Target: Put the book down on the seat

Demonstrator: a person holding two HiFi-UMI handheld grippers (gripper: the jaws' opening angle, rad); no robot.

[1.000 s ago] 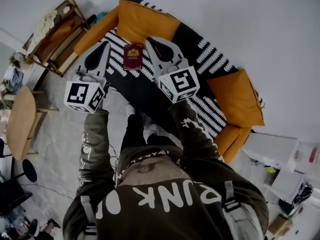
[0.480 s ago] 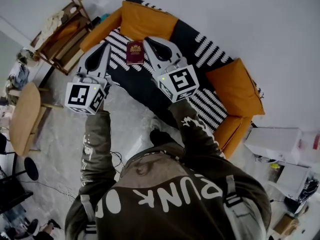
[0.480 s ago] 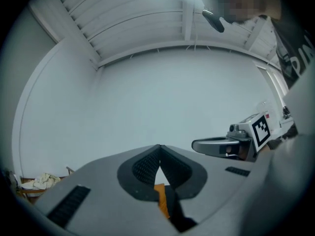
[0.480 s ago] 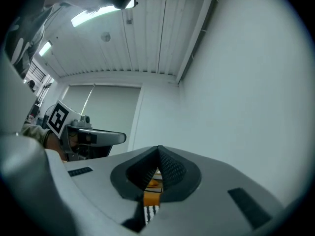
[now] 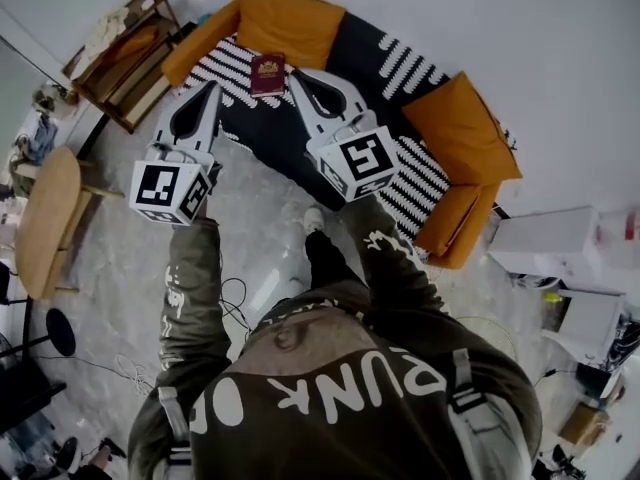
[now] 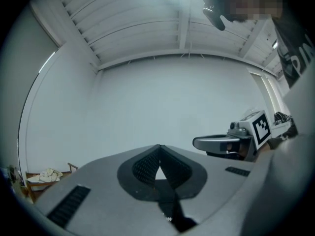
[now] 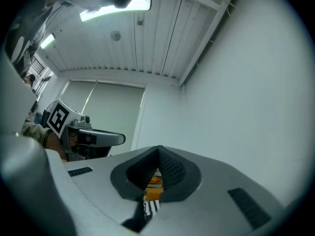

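Observation:
A dark red book (image 5: 267,74) lies flat on the striped seat of a black and white sofa (image 5: 400,63) with orange cushions (image 5: 290,23), in the head view. Both grippers hang over the floor in front of the sofa, apart from the book. My left gripper (image 5: 212,88) is shut and holds nothing; its tips (image 6: 159,149) meet against the bare wall. My right gripper (image 5: 297,76) is also shut and empty, its tip just right of the book in the picture. In the right gripper view only a sliver of sofa shows below the closed tips (image 7: 158,149).
A wooden rack (image 5: 115,53) stands left of the sofa. A round wooden table (image 5: 45,223) is at the far left, with a black stool (image 5: 60,333) below it. White boxes (image 5: 555,253) stand at the right. A cable (image 5: 235,298) lies on the grey floor.
The person has stepped back from the sofa, and both shut grippers have drawn away from the book. The book stays lying on the seat.

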